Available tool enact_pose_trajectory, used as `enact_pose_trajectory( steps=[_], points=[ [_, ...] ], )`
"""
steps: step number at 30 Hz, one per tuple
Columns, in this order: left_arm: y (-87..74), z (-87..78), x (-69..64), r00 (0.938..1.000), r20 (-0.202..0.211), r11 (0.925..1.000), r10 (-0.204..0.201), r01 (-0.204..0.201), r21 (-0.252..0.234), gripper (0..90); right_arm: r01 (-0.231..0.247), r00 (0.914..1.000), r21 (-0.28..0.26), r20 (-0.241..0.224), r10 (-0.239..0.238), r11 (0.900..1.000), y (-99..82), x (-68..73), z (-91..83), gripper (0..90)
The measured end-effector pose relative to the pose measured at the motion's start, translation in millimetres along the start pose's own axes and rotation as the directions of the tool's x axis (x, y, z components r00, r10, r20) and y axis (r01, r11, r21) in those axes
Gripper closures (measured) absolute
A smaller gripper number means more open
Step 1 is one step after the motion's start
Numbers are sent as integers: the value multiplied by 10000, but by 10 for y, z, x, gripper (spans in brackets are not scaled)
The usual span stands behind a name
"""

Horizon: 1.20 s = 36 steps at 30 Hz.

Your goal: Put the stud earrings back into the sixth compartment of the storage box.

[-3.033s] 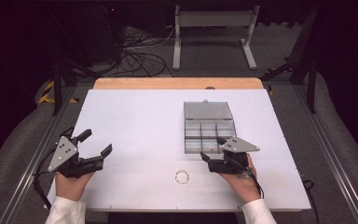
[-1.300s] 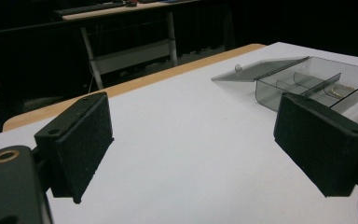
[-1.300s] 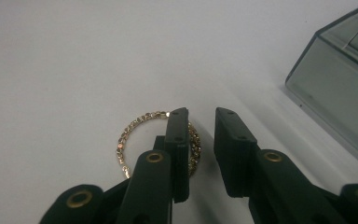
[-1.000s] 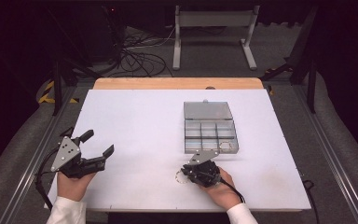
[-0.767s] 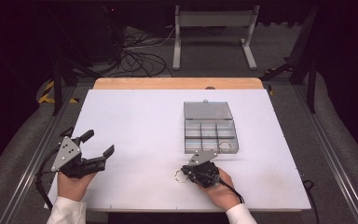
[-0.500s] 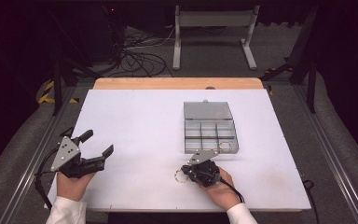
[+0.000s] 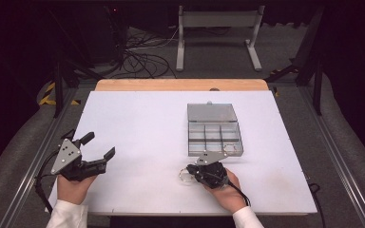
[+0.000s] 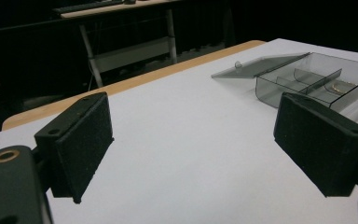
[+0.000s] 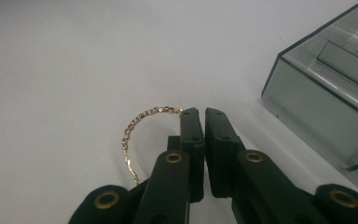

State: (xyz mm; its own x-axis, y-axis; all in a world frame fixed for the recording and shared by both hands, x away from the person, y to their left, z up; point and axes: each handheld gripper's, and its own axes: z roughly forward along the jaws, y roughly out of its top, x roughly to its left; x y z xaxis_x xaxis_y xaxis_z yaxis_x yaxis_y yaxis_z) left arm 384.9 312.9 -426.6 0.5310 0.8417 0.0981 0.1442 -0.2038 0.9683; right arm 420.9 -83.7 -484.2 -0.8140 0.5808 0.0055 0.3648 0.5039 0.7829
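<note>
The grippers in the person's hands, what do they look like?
Both are black. The left gripper has two blocky jaws with rough flat pads and a grey three-cornered plate with small holes on top. The right gripper has ribbed jaws and brass-coloured rivets. A black cable trails from the left one. The person wears white sleeves.

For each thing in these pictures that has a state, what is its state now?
right gripper: shut on the gold chain, low on the table.
gold chain: curved loop lying on the table, one end between the jaws.
left gripper: open, nothing between the jaws.
compartment box: lid open, lying flat behind it; a small gold item in one compartment.
</note>
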Motion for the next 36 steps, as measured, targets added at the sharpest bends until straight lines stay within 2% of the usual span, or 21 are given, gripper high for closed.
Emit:
enact_pose_trajectory(
  steps=[21,29,36],
  points=[
    [-6,7,-4,10000,52,10000,-21,20,61,121,-401,9979,-836,469,441,9957,35,-157,-182,873],
    [-7,14,-12,10000,79,10000,-28,27,84,121,-570,9947,-1115,788,660,9921,48,-247,-260,873],
    [-9,14,-8,10000,67,10000,23,-24,78,121,-764,9883,-1352,1211,930,9879,40,-370,-346,873]
  ],
)
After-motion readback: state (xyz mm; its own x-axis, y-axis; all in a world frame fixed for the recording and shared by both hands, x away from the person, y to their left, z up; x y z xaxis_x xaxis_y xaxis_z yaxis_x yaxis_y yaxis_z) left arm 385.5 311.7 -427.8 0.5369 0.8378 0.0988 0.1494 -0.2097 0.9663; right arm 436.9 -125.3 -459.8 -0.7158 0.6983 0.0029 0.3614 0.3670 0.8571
